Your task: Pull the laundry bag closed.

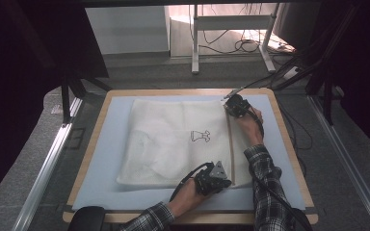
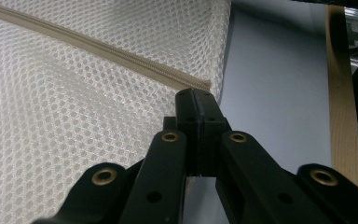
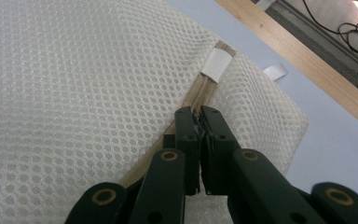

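Note:
A white mesh bag (image 1: 173, 139) lies flat on a pale blue mat (image 1: 108, 149), with a small printed figure (image 1: 200, 136) on it. A beige zipper (image 1: 231, 144) runs along the bag's right side. My left gripper (image 1: 227, 182) is at the zipper's near end. In the left gripper view its jaws (image 2: 196, 95) are shut at the bag's corner, where the zipper (image 2: 98, 46) ends. My right gripper (image 1: 229, 108) is at the far end. In the right gripper view its jaws (image 3: 198, 113) are shut on the zipper pull, just below a white tab (image 3: 216, 63).
The mat covers a wooden table (image 1: 94, 144), whose rim shows on every side. A small white label (image 3: 275, 71) sticks out from the bag's far corner. Cables (image 1: 245, 45) and desk legs stand on the floor beyond the table. Metal rails run along both sides.

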Available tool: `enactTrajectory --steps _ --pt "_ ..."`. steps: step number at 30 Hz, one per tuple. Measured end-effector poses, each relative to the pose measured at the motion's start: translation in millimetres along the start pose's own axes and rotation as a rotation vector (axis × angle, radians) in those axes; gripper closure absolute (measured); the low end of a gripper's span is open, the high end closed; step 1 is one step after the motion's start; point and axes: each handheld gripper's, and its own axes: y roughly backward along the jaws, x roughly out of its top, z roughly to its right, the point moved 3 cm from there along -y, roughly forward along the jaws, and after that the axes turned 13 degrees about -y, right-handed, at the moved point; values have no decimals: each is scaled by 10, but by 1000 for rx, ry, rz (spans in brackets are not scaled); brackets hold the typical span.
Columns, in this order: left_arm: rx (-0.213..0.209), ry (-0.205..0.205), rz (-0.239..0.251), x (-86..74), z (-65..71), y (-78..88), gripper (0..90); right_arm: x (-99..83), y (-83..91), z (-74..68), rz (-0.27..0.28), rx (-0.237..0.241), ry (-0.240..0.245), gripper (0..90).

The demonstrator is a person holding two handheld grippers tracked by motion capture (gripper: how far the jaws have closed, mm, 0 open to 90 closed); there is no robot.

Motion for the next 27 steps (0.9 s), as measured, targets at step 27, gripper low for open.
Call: enactTrajectory --steps 27 --pt "-13 16 5 -1 -12 -3 900 132 -163 38 27 -21 -71 856"
